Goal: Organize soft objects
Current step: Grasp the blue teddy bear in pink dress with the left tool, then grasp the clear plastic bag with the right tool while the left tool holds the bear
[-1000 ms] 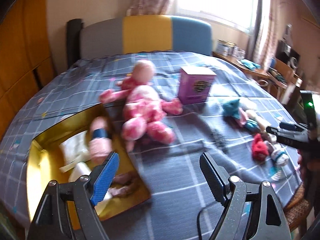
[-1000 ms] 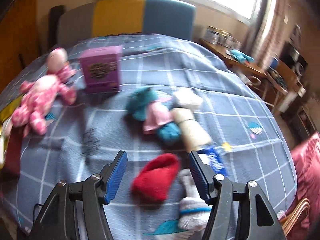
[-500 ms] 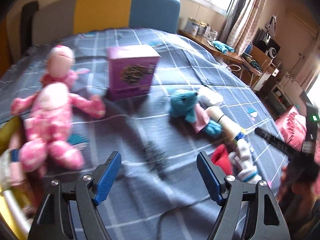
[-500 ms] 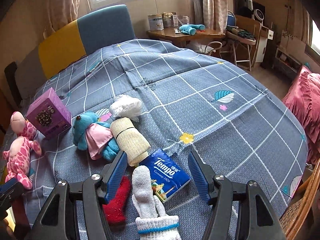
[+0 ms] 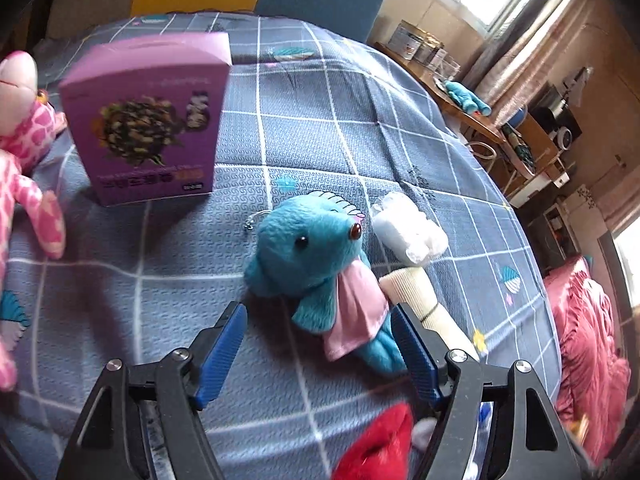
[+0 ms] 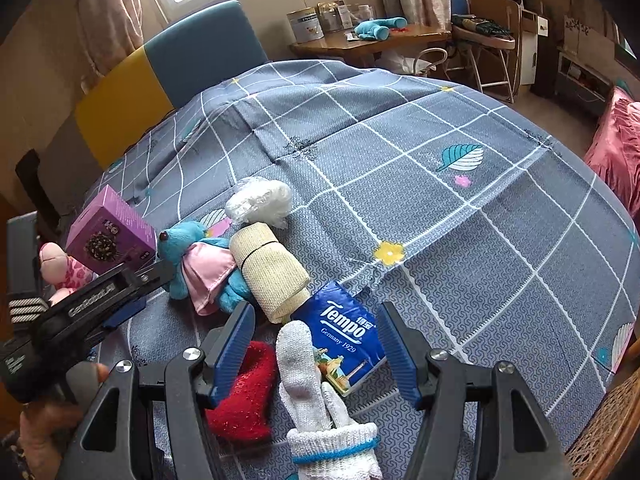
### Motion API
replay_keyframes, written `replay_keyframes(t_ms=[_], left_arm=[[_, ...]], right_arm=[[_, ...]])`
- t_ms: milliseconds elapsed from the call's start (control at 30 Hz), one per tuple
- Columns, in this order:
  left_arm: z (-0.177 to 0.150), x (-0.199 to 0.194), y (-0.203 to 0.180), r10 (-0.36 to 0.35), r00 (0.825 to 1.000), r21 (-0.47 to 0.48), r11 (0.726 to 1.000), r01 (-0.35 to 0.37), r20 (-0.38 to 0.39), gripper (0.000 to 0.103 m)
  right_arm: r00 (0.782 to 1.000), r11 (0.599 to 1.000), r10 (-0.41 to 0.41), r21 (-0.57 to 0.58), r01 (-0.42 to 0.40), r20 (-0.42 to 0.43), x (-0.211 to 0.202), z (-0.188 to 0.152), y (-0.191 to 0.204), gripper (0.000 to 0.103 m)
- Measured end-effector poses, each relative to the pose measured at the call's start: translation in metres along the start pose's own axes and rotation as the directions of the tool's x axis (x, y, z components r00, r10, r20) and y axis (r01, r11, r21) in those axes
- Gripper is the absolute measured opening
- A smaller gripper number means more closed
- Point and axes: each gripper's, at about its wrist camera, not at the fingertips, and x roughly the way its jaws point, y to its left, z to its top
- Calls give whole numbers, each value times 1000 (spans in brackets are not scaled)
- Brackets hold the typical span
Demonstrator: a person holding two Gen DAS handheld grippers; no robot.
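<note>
Currently left gripper [image 5: 320, 344] is wide, straddling blue plush [image 5: 316, 268] on bedspread [image 5: 320, 120]; right gripper [image 6: 316, 352] wide over white glove [image 6: 316, 408]. Risk: pinching only the plush's pink skirt, possibly snagging the beige roll [image 5: 428, 312] alongside.

Teal plush [image 5: 310, 248], pink dress; purple box [image 5: 146, 120].

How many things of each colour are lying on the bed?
Blue: 2, the blue plush toy and tissue pack.
Pink: 1, the pink plush toy.
Purple: 1, the box.
White: 2, the glove and plastic-wrapped bundle.
Beige: 1, the bandage roll.
Red: 1, the red sock.
Total: 8.
</note>
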Motion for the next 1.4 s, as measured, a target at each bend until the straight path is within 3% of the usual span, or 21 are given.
replay_keyframes(t_ms=[333, 367, 400, 433, 533, 667, 1000, 1200, 1400], left_arm=[[22, 54, -8, 60, 998, -109, 992, -61, -9, 82], [24, 58, -6, 69, 998, -124, 990, -70, -15, 78], [25, 60, -5, 78, 997, -134, 988, -80, -16, 65], [27, 62, -3, 84, 996, -141, 986, -85, -12, 59], [28, 63, -3, 79, 997, -107, 991, -78, -3, 53], [25, 46, 5, 42, 999, -69, 997, -40, 27, 52], [-8, -45, 26, 3, 991, 122, 992, -19, 132, 52], [-39, -89, 57, 8, 988, 165, 986, -34, 152, 52], [-60, -120, 87, 2, 986, 143, 989, -25, 164, 52]], right_arm=[[999, 1000, 29, 8, -29, -21, 4, -2, 1, 64], [999, 1000, 31, 8, -30, -23, 4, -2, 2, 64], [999, 999, 32, 4, -32, -26, 5, -3, 3, 64], [999, 999, 35, 0, -35, -30, 6, -3, 3, 64], [998, 999, 49, -16, -49, -29, 6, -4, 6, 63], [998, 998, 60, -22, -61, -31, 7, -5, 7, 56], [995, 997, 71, -32, -73, -71, 10, -7, 11, 56], [995, 983, 70, -165, -80, -68, 13, 12, 37, 57], [999, 949, -5, -316, -11, -52, 50, 60, 67, 60]])
